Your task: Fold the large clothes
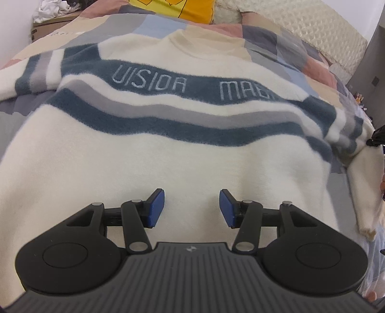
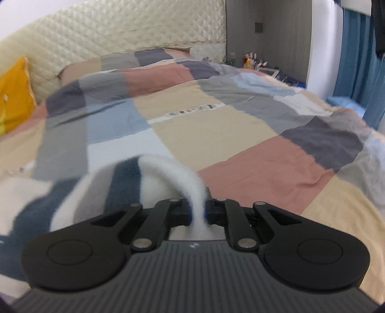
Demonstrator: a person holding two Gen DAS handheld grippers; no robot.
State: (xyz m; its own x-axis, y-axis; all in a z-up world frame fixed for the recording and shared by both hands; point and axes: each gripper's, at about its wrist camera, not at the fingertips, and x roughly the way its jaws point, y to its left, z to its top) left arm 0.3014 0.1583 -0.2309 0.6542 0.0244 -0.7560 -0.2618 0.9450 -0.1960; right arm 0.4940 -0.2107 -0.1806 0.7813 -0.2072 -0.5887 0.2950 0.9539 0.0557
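A cream sweater (image 1: 149,163) with dark teal and grey stripes and lettering lies front up on the bed. My left gripper (image 1: 192,208) is open and empty, hovering over the sweater's lower body, blue pads apart. My right gripper (image 2: 198,210) is shut on a fold of the sweater's right sleeve (image 2: 173,175), lifting it off the quilt. In the left wrist view that sleeve (image 1: 346,134) is bunched at the right edge, next to a black part of the right gripper (image 1: 376,138).
A patchwork quilt (image 2: 216,125) covers the bed. A yellow pillow (image 1: 178,9) and a cream quilted headboard (image 2: 115,31) are at the far end. A cardboard box with white cloth (image 1: 53,16) stands at the left. A nightstand with small items (image 2: 252,62) and blue curtains (image 2: 356,55) are at the right.
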